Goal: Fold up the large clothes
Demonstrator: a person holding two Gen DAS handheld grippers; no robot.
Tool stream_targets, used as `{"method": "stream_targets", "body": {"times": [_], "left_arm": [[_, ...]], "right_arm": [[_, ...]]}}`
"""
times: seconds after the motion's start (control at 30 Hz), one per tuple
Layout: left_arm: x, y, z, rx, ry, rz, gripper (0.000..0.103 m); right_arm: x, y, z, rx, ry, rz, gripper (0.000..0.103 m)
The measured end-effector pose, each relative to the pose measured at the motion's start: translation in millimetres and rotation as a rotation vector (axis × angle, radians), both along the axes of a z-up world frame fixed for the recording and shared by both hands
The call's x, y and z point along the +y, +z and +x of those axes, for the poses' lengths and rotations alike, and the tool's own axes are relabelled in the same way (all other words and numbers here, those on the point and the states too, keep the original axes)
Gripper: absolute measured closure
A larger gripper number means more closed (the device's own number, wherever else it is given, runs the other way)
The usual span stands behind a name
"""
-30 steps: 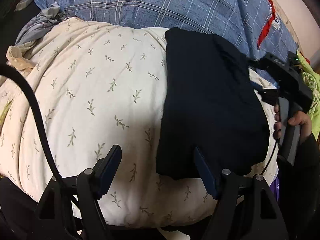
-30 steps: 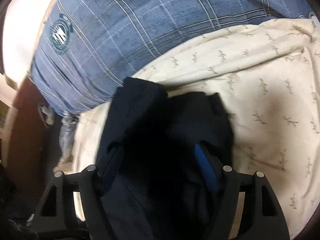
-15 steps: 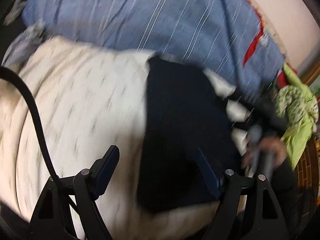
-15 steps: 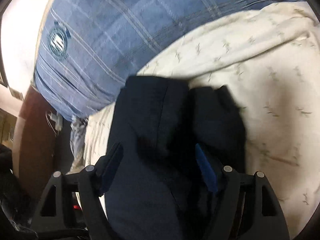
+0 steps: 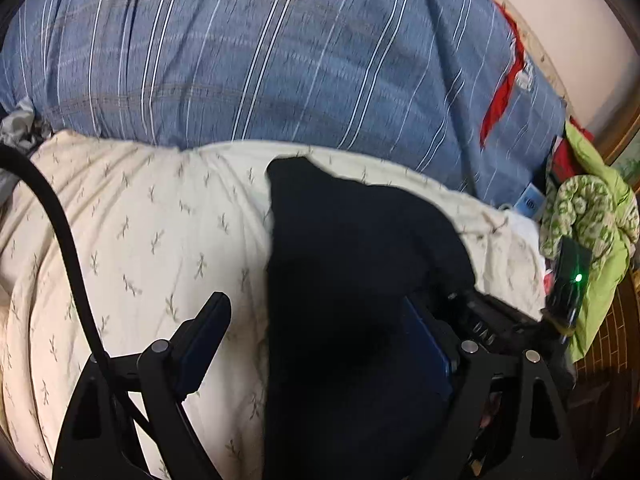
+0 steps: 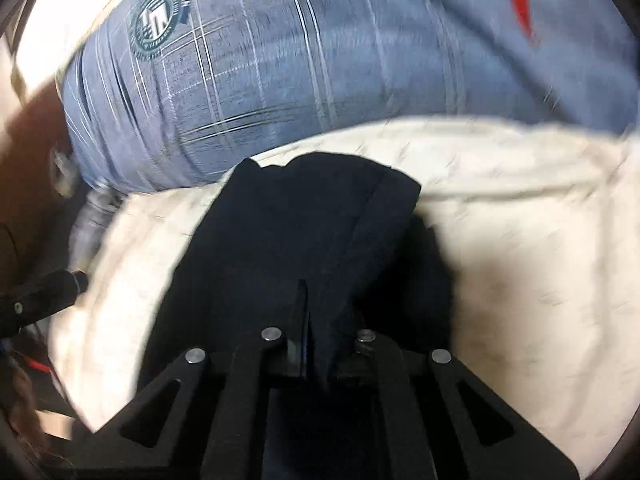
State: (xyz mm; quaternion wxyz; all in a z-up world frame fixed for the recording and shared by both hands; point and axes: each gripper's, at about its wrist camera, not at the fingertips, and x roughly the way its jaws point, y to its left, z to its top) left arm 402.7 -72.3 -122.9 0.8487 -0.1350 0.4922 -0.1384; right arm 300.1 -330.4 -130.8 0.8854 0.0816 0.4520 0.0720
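Dark garment lying folded on cream quilt with small leaf print, long side running away from the cameras, far corner near the blue striped pillow. Left gripper above near end of garment, jaws wide and opening; left finger over bare quilt, right finger at garment's right edge, cloth between the two but pads not pressing on it. Black cable arcing across quilt at left of that view. Right gripper at near right edge of garment, jaws closing and drawn almost together, a raised fold of dark cloth pinched between the fingers. Right gripper body also visible in left wrist view at right, green light lit on its housing. Green patterned cloth heaped beyond quilt at far right; red strip along pillow's edge. Round badge printed on pillow. Right wrist view blurred.
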Motion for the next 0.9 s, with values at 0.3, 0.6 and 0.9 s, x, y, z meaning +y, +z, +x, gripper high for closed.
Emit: {"method": "stream_targets", "body": {"times": [0.3,0.6,0.9], "left_arm": [[2,-30,-25,0.075,-0.016,0.032,0.017],[0,-56,-58,0.146,-0.029,0.064,0.017],[19,-54,-81,0.164,0.007,0.074,0.015]], "right_arm": [[-22,-29,6,0.082,-0.077,0.032,0.051],[-20,29,7,-0.037,-0.036,0.266,0.034],[-51,-45,18,0.187,-0.234,0.358,0.103]]}}
